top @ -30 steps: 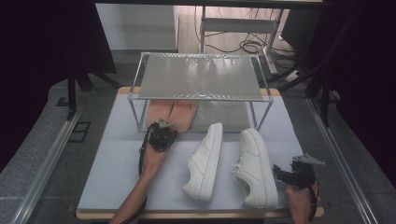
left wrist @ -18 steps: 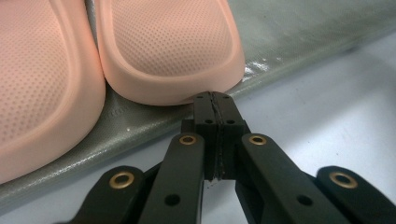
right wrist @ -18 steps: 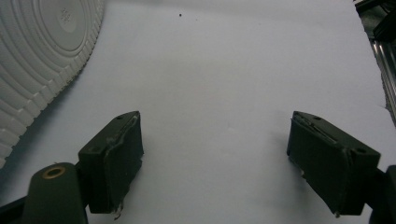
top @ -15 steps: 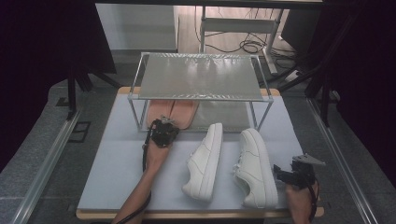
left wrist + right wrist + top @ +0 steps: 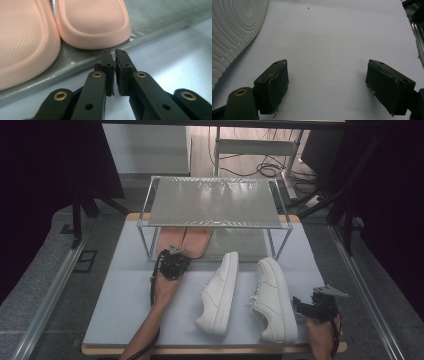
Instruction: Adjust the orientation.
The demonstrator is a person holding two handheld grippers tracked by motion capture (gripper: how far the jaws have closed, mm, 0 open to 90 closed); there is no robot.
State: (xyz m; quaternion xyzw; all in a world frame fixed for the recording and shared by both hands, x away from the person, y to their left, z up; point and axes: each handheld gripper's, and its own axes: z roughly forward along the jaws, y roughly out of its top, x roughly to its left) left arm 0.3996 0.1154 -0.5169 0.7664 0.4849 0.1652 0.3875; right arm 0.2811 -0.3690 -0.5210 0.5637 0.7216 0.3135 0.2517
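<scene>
So closest to us, we're seeing the right gripper (image 5: 304, 305) sitting at the near right corner of the table (image 5: 120, 320), jaws spread wide with nothing but bare table top between them in the right gripper view, and it's just beside the right white sneaker (image 5: 272, 300), whose ribbed sole (image 5: 229, 32) is showing at the left edge of that view. Next to that shoe the left white sneaker (image 5: 220, 292) is lying toe toward us, a bit apart from its mate. Moving further in, the left gripper (image 5: 172, 262) is hovering at the front edge of the metal rack (image 5: 215, 202), and we're noticing its jaws have just been cracking open a hair; in the left gripper view they're standing nearly together with only a thin slit and nothing caught in it. Right past those tips, the pink slippers (image 5: 92, 25) are sitting side by side on the rack's lower shelf (image 5: 75, 62), under the mesh top, toes pointing toward the gripper but not touching it.
</scene>
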